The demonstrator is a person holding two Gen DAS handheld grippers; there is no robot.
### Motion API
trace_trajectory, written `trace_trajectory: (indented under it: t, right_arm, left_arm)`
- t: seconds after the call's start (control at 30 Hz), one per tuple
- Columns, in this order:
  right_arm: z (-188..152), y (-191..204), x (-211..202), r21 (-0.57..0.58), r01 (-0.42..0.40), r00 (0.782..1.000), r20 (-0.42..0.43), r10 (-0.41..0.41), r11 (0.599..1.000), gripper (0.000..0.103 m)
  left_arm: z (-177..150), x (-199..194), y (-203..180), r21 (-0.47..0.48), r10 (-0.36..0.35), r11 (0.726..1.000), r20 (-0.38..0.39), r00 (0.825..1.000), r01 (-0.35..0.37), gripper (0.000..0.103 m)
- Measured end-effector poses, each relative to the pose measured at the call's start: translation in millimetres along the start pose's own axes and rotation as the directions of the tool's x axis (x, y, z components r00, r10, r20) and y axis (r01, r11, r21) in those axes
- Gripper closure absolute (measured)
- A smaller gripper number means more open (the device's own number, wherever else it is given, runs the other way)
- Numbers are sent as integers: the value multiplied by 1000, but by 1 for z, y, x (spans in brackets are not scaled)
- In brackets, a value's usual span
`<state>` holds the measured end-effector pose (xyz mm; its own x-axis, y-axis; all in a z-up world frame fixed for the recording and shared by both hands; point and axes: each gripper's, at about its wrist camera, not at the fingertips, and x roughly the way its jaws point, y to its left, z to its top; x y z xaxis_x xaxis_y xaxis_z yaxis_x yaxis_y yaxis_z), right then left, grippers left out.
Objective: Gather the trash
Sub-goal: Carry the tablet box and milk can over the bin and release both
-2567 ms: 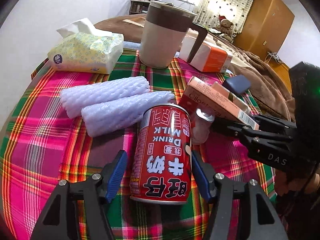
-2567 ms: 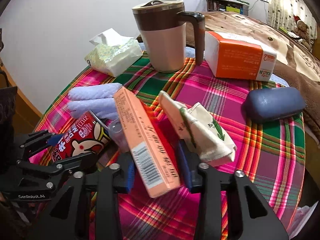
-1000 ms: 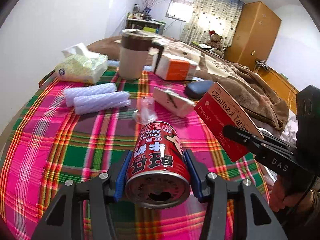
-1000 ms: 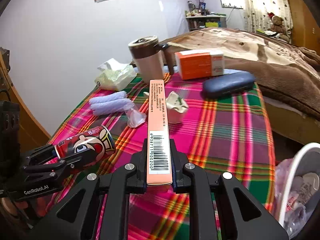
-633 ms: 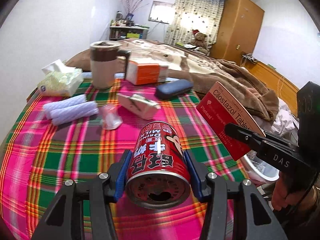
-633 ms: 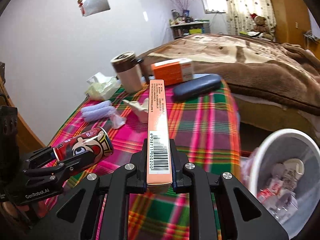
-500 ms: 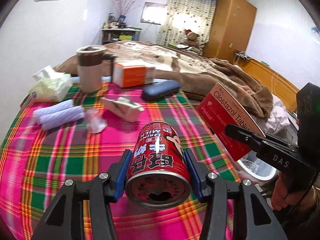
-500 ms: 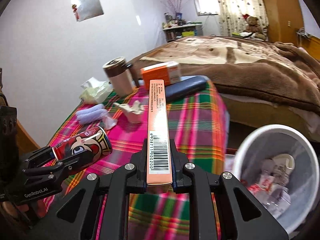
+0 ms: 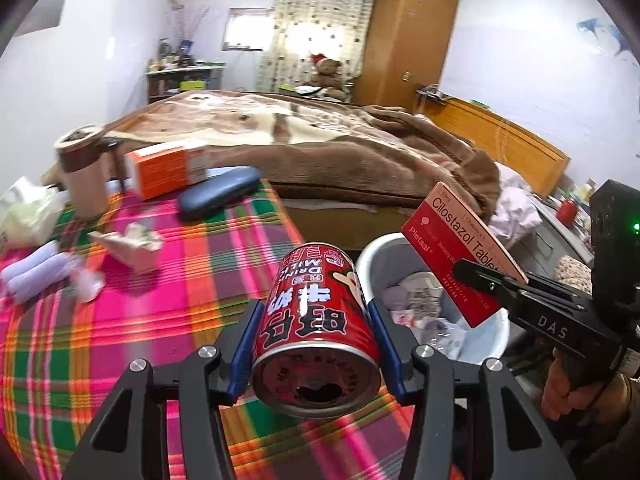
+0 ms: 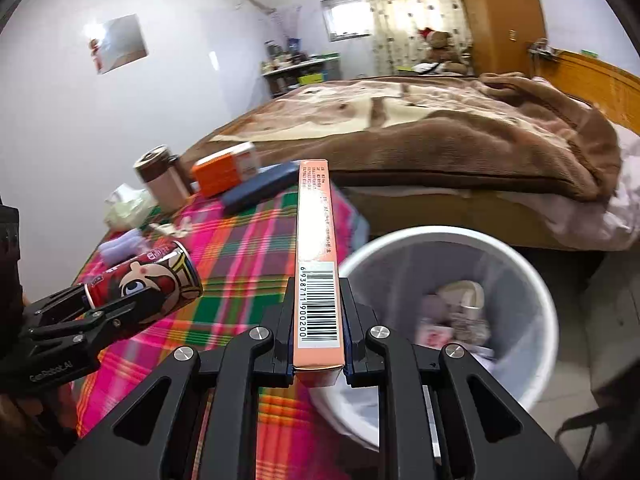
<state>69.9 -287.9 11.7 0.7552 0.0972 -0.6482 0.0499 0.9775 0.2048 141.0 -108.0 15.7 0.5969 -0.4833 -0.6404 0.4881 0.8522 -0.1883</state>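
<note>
A: Left wrist view first?
B: Left gripper [image 9: 314, 344] clamped on the red milk can [image 9: 316, 332] across its round wall. Opened top toward the camera, long axis running forward over the bin [image 9: 486, 342] just ahead. Probably light, thin, dentable, slick.

A: Right wrist view?
B: Right gripper [image 10: 319, 354] clenched on the tablet box [image 10: 316, 272] by its 2 broad faces near the barcode end. Long axis forward, far end raised, bin below right. Light, crushable cardboard.
</note>
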Motion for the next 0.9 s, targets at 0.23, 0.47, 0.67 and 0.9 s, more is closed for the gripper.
trace_trajectory:
  t: [0.23, 0.47, 0.67, 0.9]
  right_arm:
    - [-6, -33, -4, 36, 82, 996, -22, -81, 996, 86]
    - [-12, -58, -3, 77, 128, 991, -45, -125, 989, 86]
    - [-15, -74, 4, 93, 167, 983, -86, -159, 982, 86]
    - [-20, -93, 15, 97, 208, 971, -142, -193, 973, 86]
  left_arm:
    - [6, 31, -49, 52, -70, 996, -32, 997, 71, 50]
    - [6, 50, -78, 80, -94, 992, -57, 994, 98, 50]
    - [8, 71, -93, 100, -107, 988, -78, 991, 114, 50]
    - [7, 94, -114, 140, -106, 983, -101, 989, 120, 50]
